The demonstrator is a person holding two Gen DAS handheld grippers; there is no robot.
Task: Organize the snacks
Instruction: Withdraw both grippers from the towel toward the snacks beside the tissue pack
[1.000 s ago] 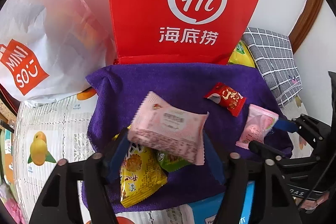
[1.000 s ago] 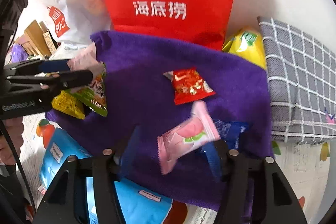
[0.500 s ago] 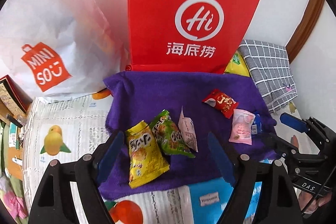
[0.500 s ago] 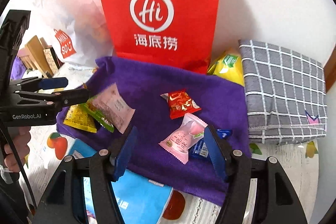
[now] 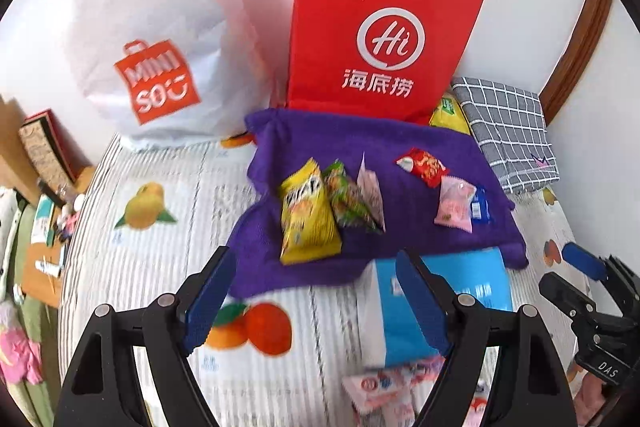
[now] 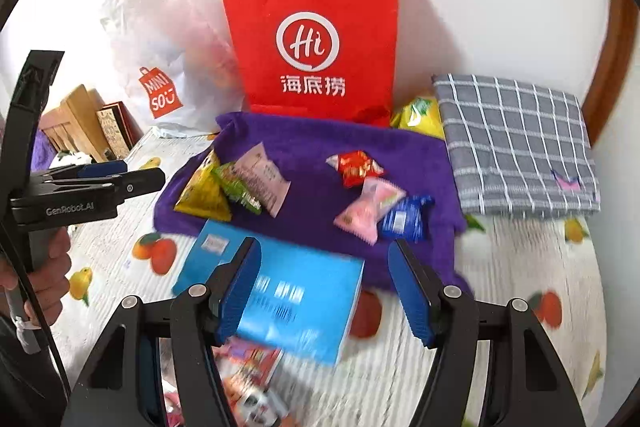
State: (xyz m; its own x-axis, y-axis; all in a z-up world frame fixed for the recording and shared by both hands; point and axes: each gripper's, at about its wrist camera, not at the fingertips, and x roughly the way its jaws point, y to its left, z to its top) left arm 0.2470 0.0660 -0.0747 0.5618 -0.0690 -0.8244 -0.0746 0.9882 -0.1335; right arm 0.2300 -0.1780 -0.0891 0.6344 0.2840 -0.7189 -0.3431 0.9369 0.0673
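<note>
1. Both claws hang empty with jaws spread wide: the left claw point(image 5: 312, 291) over the fruit-print cover point(image 5: 160, 267) at the near edge of the purple towel point(image 5: 400, 143), the right claw point(image 6: 324, 287) above a blue box point(image 6: 288, 291).
2. The snacks lie in two clusters on the purple towel. At about 10 o'clock from the right claw, the yellow chip packet point(image 6: 204, 191), the green packet point(image 6: 238, 187) and a pale pink wafer packet point(image 6: 264, 175) overlap one another.
3. At about 1 o'clock sit a red candy packet point(image 6: 356, 165), a pink wrapped sweet point(image 6: 370, 207) and a small blue packet point(image 6: 402, 217); the pink and blue ones touch.
4. These look light, thin and crinkly, likely slick film with brittle contents. I would pinch a sealed end or a raised edge, not the puffed middle, and squeeze gently.
5. The overlapped trio may drag together; the topmost wafer packet seems the easiest to lift first.
6. The soft towel could bunch under a low claw.
7. Room is tight at 12 o'clock, where the red paper bag point(image 6: 316, 39) stands at the towel's far edge, with a white Miniso bag point(image 6: 168, 67) at 11 and a folded grey checked cloth point(image 6: 516, 143) at 2. Open cover lies near and to the right.
</note>
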